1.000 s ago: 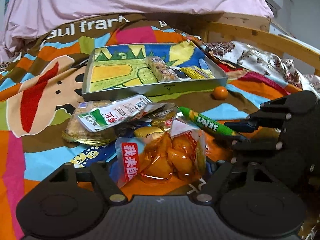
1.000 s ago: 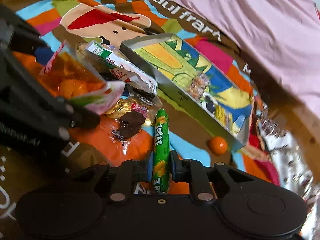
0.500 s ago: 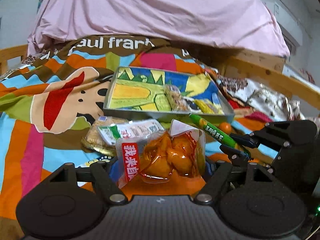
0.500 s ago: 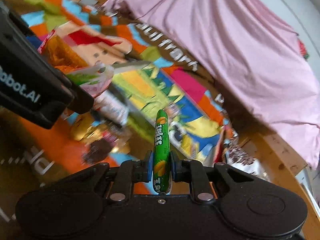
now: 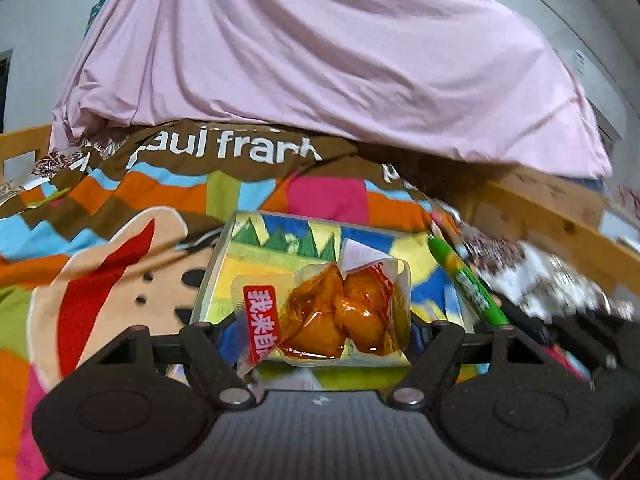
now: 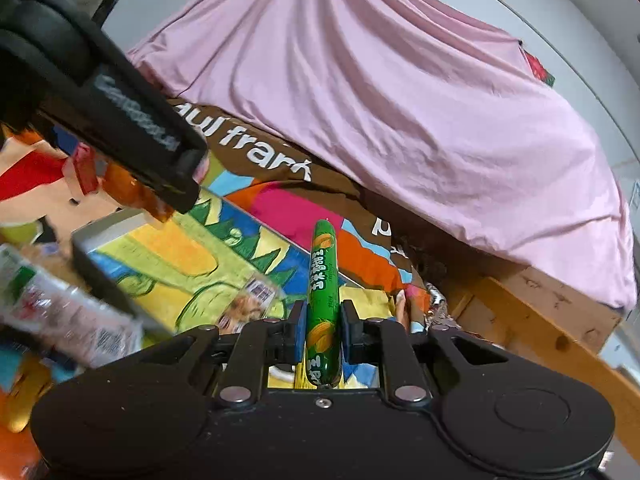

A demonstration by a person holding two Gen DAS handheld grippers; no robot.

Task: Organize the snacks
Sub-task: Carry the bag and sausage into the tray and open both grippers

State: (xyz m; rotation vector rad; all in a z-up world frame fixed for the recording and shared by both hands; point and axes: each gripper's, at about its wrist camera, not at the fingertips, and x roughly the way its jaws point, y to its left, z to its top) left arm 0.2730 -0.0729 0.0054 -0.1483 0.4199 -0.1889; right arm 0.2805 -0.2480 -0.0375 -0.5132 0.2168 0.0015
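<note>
My left gripper is shut on a clear packet of orange snack pieces with a red label, held in the air over the near end of the shallow picture-lined box. My right gripper is shut on a green sausage stick that points forward, above the box's right end. In the left wrist view the green stick shows at the right. The right wrist view has the left gripper at upper left with its orange packet.
The box lies on a colourful cartoon blanket. A pink sheet rises behind it and a wooden bed rail runs along the right. A small wrapped snack lies inside the box. Loose packets lie left of it.
Both grippers have risen off the blanket with their snacks and moved forward over the box. The pile of loose packets has dropped out of the left wrist view.
</note>
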